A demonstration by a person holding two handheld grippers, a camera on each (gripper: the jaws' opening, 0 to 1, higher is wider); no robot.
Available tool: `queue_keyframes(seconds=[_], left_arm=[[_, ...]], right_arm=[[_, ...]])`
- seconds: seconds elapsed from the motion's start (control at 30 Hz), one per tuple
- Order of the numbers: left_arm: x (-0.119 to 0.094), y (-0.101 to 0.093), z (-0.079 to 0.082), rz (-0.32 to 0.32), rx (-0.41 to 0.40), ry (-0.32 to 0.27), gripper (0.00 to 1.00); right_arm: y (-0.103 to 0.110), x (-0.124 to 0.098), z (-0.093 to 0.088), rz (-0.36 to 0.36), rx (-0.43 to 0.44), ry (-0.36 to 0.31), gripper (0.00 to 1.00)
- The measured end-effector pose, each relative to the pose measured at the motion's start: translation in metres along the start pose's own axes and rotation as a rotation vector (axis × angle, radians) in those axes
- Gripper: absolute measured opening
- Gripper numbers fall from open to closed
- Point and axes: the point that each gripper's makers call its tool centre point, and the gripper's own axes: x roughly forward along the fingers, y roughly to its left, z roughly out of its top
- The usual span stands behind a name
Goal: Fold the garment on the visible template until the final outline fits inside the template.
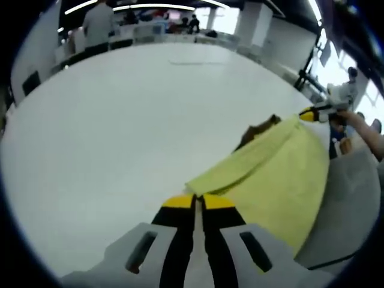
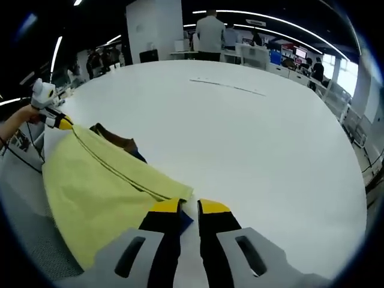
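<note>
Both hand-held grippers are pinching the yellow garment at opposite ends of one folded edge. Seen in the left gripper view, the left hand-held gripper [image 1: 199, 201] has its yellow-tipped jaws pressed nearly together on the near corner of the yellow garment [image 1: 282, 174], where a folded flap meets the lower layer, so it reads as clamped on the cloth. The right hand-held gripper [image 2: 189, 207] stands likewise in the right gripper view, jaws drawn close at the corner of the garment's edge with only a narrow slit between them; a bit of blue shows just under the tips, and whether that is cloth or part of the template cannot be told. Each tool also appears at the far end of the other's picture, held by a hand [image 2: 18, 119]. The garment lies near the edge of the white worktop [image 1: 132, 120], stretched between the two tools, with a long flap already turned over along its length. A dark brown piece [image 2: 114, 137] pokes out from beneath it, perhaps a collar or lining. A grey surface [image 1: 354, 198] lies under the cloth on the person's side and may be the template, though its outline is not clear. By my judgement one lengthwise fold is in hand; further folds and the fit check remain.
</note>
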Motion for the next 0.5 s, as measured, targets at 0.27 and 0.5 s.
queue_keyframes(seconds=[0.27,0.5], left_arm=[[-0.001,0.001,0.001,0.003,0.004,0.002,0.02],[-0.001,0.0,0.002,0.0,0.01,0.002,0.01]], right_arm=[[0.0,0.004,-0.002,0.005,-0.01,0.014,0.1],[-0.001,0.012,0.0,0.016,-0.008,0.013,0.07]])
